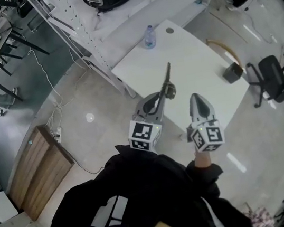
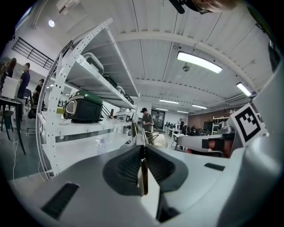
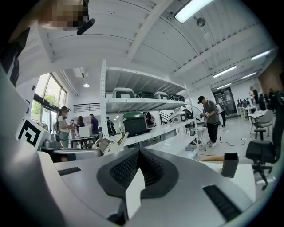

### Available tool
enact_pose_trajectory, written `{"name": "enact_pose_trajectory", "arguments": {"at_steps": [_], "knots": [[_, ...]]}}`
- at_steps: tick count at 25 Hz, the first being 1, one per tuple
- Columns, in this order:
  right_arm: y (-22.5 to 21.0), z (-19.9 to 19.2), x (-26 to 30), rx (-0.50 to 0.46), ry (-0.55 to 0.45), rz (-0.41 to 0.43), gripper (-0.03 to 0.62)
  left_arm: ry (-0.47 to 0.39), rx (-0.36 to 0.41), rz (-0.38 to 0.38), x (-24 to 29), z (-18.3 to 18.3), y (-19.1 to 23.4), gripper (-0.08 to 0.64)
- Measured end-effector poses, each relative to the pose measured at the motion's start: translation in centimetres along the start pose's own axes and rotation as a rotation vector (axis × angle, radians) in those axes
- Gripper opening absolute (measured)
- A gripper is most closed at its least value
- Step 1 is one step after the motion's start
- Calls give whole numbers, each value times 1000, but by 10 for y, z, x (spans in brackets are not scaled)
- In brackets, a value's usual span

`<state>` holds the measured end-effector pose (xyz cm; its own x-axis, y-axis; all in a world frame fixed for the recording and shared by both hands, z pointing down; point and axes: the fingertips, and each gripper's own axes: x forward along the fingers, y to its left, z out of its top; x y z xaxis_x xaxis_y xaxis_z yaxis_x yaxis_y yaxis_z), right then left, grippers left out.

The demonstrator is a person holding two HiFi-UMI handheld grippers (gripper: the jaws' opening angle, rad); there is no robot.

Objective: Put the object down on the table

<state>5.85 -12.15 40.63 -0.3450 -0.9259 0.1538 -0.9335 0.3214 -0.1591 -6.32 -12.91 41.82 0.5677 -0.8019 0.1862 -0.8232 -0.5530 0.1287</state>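
While the left gripper (image 1: 166,91) clamps its jaws on a thin dark tool (image 1: 168,74), held edge-on between the pads (image 2: 128,166), the tool's free end points out over the white table (image 1: 197,58) at centre frame. Just to its right, the right gripper (image 1: 195,98) has its jaws pressed together, with nothing between them. A water bottle (image 1: 149,36) stands at the table's upper-left corner and a dark box (image 1: 233,73) near its right edge.

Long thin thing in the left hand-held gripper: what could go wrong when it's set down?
The long thin object is pinched at one end only by the left hand-held gripper, so it might swing or slip. It hangs near the white table's edge; released there, it could fall to the floor.
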Motion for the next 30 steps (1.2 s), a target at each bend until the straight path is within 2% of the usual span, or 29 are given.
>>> {"name": "enact_pose_trajectory", "arguments": {"at_steps": [7,16,30], "knots": [[-13,-5,23,18,23,-46,-8,45,22,-48,30,-2,13,29],[-29,-25,45,31,66,-53,-8,116,48,-64,58,-23,26,29],[-70,-74,52,92,144,-41,-8,221,159,-28,104,-61,28,29]]}}
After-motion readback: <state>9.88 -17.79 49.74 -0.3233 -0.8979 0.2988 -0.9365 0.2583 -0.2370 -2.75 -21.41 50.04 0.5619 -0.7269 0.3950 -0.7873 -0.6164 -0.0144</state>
